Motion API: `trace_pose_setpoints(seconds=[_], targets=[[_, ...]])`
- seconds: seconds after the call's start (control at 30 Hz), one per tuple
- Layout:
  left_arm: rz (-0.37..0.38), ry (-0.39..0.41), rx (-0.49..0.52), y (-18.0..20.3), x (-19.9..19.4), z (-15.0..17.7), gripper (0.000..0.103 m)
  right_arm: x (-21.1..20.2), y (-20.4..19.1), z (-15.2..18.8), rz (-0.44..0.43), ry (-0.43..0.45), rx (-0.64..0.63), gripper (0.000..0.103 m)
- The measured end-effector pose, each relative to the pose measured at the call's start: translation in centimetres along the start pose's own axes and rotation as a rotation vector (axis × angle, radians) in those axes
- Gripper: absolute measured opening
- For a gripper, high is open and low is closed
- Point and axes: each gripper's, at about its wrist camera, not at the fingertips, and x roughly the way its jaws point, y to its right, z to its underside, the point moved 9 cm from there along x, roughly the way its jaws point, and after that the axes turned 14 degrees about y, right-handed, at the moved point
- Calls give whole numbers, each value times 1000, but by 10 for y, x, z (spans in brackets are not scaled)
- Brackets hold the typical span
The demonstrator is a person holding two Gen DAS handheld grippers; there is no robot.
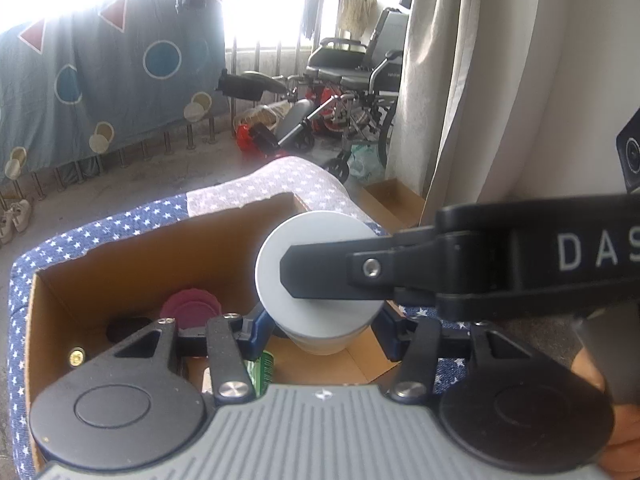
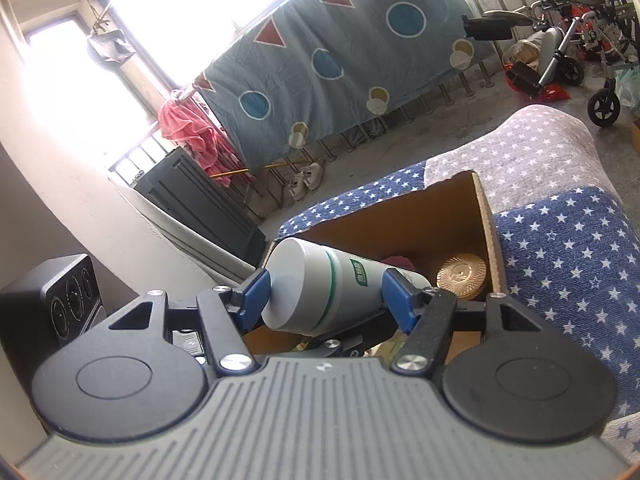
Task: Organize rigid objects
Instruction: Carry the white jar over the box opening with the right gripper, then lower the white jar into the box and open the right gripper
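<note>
I tilt both grippers down over the box (image 2: 486, 216): left gripper (image 1: 320, 330) and right gripper (image 2: 326, 300) fingers clamp the white jar (image 2: 320, 292) between them.

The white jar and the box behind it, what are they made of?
The white jar looks like smooth matte plastic, judging by its even, dull surface, green band and printed label. The box appears to be plain brown corrugated cardboard, with a raw, ragged top edge.

Both wrist cameras look down, close, along their fingers into the cardboard box (image 1: 120, 264) (shared, with white bottle (image 2: 320, 292) and patterned sheet (image 2: 328, 60)).
</note>
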Motion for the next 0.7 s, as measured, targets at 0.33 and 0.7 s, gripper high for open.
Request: trace_pose_setpoints(seconds=[0.33, 0.7], targets=[[4, -132, -39, -12, 53, 39, 54, 50, 53, 35, 47, -93, 22, 62], [-18, -193, -61, -16, 65, 57, 54, 56, 67, 37, 71, -91, -11, 62]])
